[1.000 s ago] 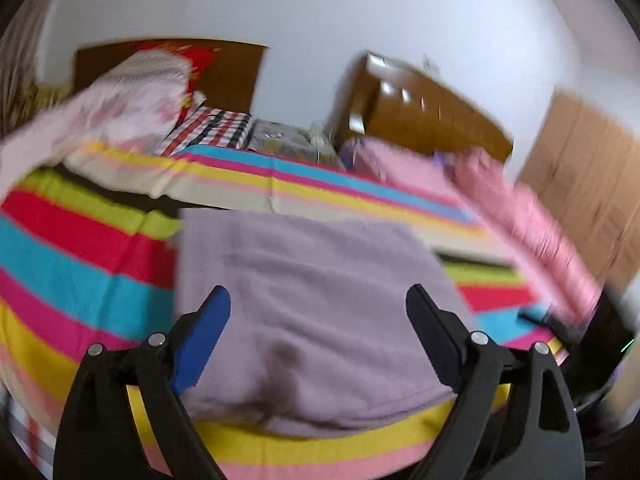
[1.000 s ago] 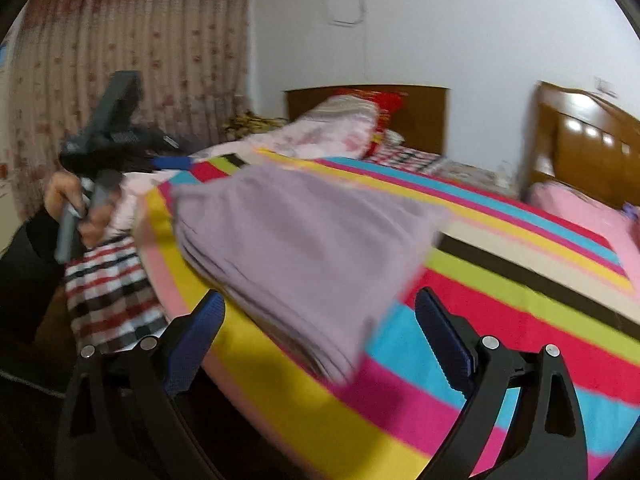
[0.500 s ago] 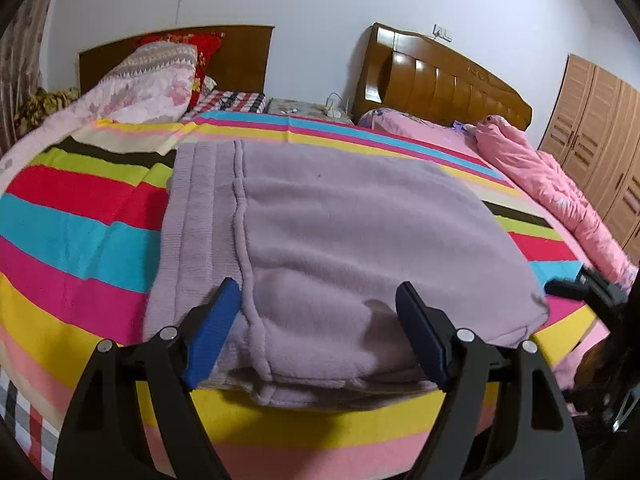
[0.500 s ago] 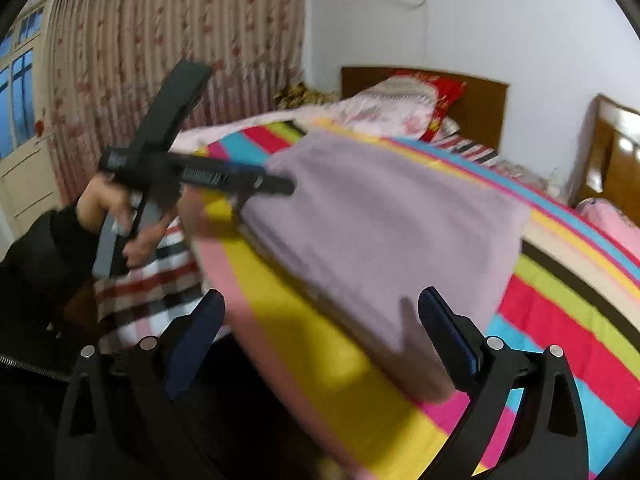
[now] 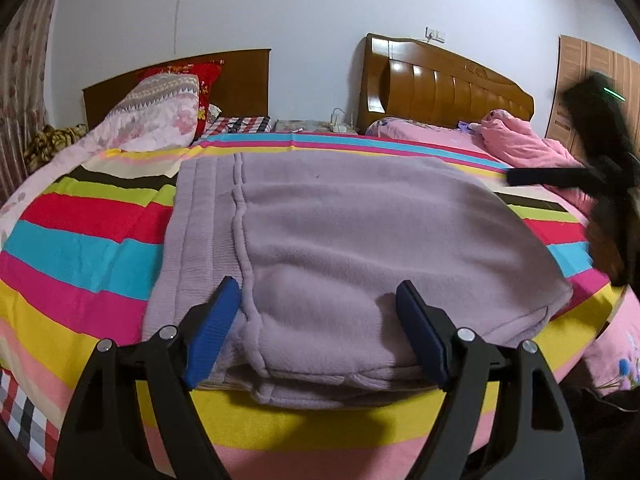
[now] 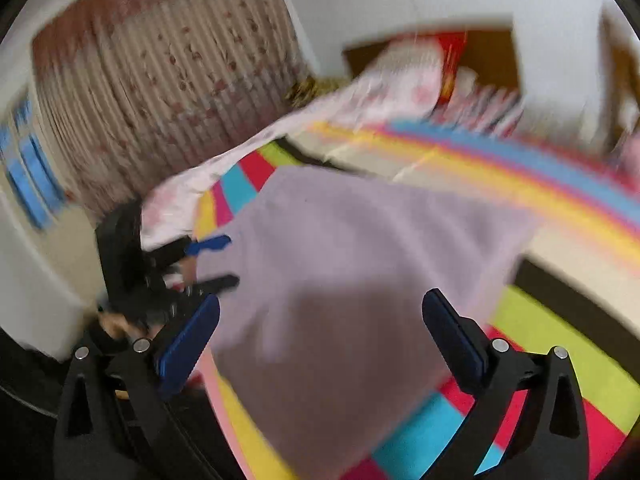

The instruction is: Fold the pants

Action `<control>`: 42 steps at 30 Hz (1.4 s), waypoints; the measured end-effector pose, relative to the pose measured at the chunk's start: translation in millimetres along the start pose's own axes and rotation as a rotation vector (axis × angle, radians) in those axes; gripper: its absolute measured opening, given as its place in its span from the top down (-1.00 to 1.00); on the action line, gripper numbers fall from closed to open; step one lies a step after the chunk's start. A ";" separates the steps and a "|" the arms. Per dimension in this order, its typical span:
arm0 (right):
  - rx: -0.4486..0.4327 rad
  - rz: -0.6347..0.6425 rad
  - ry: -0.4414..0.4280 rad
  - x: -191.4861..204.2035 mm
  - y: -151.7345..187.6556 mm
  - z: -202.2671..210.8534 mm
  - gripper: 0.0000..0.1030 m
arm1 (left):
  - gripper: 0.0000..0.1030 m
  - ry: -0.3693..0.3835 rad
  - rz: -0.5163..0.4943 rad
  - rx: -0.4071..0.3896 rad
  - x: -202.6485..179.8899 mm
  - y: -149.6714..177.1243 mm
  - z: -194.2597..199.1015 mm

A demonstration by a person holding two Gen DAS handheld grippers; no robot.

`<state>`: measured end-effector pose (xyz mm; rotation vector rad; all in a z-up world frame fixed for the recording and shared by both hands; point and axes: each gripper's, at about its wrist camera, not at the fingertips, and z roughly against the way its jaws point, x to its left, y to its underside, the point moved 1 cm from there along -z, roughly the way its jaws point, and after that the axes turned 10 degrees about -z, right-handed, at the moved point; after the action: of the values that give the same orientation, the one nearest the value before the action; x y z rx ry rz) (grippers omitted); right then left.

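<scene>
Both tools gape unclenched over folded pants (image 5: 352, 240) on striped blanket (image 5: 80, 240).

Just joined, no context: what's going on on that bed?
A person holding a pair of tongs in each hand is folding lilac fleece pants on a bed with a striped blanket. The pants already lie in a flat folded stack near the bed's edge. The left tongs hover open at the stack's near edge, gripping nothing; their jaws have just narrowed a little. The right tongs are open and empty too, jaws just widened, over the stack's other end; that view is motion-blurred.
</scene>
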<state>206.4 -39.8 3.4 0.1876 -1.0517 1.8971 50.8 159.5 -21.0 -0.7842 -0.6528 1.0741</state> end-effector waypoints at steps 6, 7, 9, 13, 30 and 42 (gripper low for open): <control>0.009 -0.104 0.382 -84.8 -88.9 -38.4 -0.83 | -0.54 0.029 0.003 -0.017 4.0 3.2 1.9; -0.033 -0.127 0.408 -87.6 -96.0 -30.8 -0.84 | -0.54 0.030 0.006 -0.022 4.2 4.1 2.3; -0.111 -0.157 0.285 -73.2 -107.0 -12.9 -0.85 | -0.54 0.025 0.003 -0.029 3.2 5.5 2.8; 0.031 -0.018 -0.062 4.7 -86.0 -36.1 -0.89 | -0.54 0.019 0.002 -0.035 4.1 5.8 2.7; -0.107 0.120 0.352 46.1 -85.5 -21.3 -0.88 | -0.54 0.019 -0.003 -0.044 8.9 6.2 4.5; -0.155 0.217 0.605 83.8 77.1 15.5 -0.89 | -0.54 0.056 0.020 -0.045 14.0 7.3 5.5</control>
<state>95.1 -12.3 10.7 -0.5780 -0.8118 1.8706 47.6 175.8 -22.7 -0.8585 -0.6249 1.0553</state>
